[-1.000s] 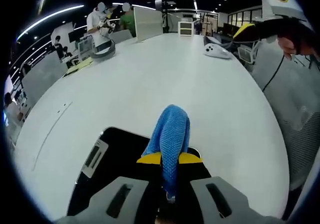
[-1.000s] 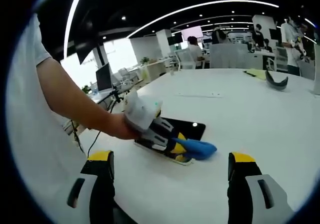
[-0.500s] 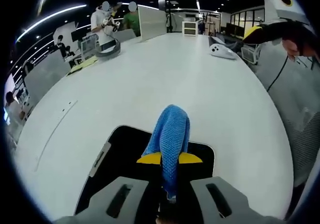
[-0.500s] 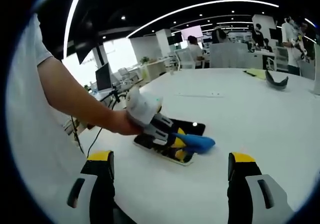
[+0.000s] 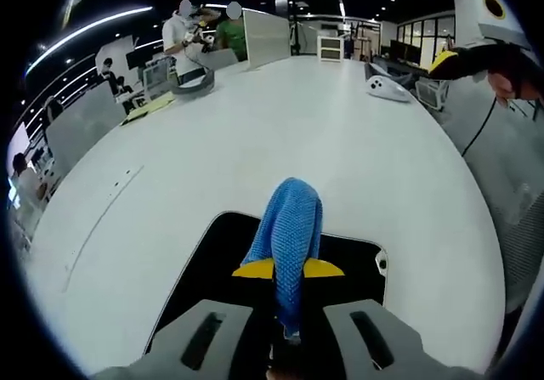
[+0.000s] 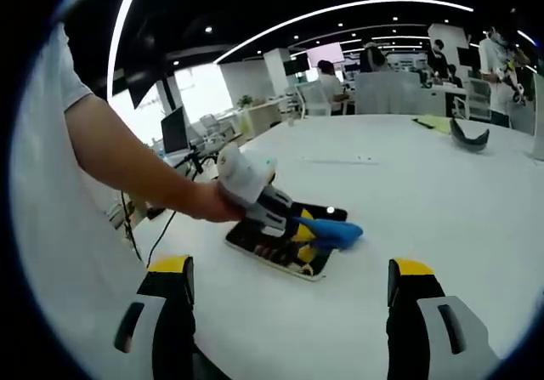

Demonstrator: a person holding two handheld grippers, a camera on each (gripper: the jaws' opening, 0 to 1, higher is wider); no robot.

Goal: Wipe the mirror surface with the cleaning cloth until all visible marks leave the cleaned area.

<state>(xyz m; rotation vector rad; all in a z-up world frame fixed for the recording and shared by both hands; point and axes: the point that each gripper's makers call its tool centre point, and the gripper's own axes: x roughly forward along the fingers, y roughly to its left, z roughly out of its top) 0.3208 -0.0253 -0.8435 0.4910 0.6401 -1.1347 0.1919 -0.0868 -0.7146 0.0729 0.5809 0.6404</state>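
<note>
Since a second ago the left gripper has slid across the mirror: in the left gripper view more of the dark glass now shows to the right of the jaws, out to its far rounded corner, where before the left edge and a grey tab were in sight. Cleaning cloth is blue, still clamped between the left jaws, its free end draped forward and down onto the glass. Mirror lies flat on the white table, near the person's edge. Right gripper holds nothing, jaws wide apart, hovering off to the side, well apart from the mirror. No containers on the table near the work. Can't tell any marks on the glass.
</note>
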